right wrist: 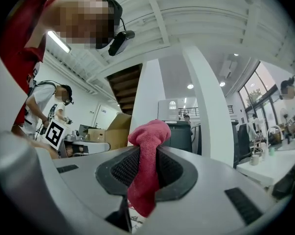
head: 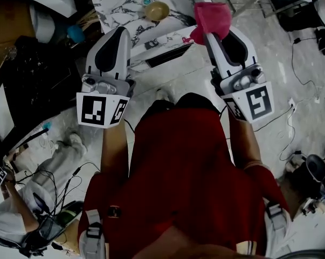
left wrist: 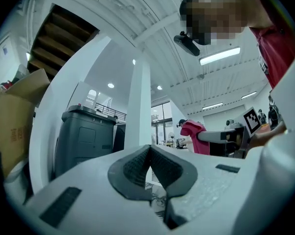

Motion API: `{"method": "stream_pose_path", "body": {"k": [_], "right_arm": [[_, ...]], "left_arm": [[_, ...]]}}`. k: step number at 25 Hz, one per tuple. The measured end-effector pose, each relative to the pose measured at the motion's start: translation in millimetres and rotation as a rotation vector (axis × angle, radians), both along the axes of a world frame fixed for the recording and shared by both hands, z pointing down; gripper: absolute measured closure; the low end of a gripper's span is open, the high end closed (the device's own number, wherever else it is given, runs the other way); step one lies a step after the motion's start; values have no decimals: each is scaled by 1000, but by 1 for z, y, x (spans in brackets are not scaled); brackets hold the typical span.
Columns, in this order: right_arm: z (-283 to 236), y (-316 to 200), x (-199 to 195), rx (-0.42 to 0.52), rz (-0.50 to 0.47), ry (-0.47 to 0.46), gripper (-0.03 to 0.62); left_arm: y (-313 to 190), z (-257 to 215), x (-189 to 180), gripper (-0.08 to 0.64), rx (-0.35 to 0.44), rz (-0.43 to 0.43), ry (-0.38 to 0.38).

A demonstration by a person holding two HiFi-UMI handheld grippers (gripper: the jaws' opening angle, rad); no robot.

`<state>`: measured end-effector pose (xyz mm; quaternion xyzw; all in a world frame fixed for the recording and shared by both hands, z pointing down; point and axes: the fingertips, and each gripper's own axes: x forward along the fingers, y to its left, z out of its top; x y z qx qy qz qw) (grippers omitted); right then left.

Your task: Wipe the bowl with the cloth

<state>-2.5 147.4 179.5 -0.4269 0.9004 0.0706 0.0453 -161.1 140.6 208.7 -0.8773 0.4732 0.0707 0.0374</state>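
left gripper point(left wrist: 149, 155) jaws together, empty; right gripper point(right wrist: 145, 163) pinched pink cloth point(right wrist: 146, 153); bowl point(head: 157, 11) stood near marble table point(head: 119, 7) edge, apart from both.

The head view is dim and underexposed. Its left side and lower corners sink into near black, while the marble counter point(head: 124, 4) at the top stays pale. Fine detail there is soft, perhaps from motion. Both gripper views are bright, lit by ceiling strip lights point(left wrist: 219, 56) and by windows point(right wrist: 257, 92). Their fisheye lens bends straight lines strongly, and the corners are black. The cloth point(right wrist: 146, 170) near the lens looks slightly unfocused.
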Motion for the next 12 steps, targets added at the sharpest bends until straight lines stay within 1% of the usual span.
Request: {"method": "stream_pose_path", "body": {"k": [7, 12], "right_arm": [[7, -41, -6, -4, 9, 32, 511], [9, -73, -4, 1, -31, 23, 511]], "left_arm": [[-43, 16, -2, 554, -40, 18, -5], [-72, 27, 4, 554, -77, -1, -32]]}}
